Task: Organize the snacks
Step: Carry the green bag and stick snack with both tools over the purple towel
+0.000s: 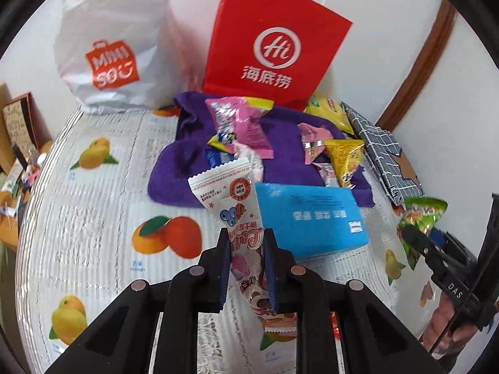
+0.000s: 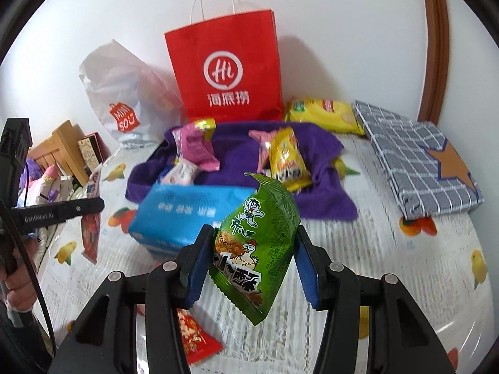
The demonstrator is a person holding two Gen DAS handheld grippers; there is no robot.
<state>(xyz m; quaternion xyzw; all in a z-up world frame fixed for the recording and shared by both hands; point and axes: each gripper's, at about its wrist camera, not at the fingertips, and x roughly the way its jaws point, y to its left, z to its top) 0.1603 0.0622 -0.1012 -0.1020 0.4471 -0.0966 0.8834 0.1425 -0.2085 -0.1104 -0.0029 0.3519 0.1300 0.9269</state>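
The left hand-held gripper (image 1: 248,268) is clamped on a pink stick (image 1: 232,218); the right hand-held gripper (image 2: 252,261) on a green packet (image 2: 257,240), gripped loosely at 3 o'clock, so it could be dropped.

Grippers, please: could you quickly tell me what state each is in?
Left gripper: closed on the white snack packet.
Right gripper: closed on the green snack packet.
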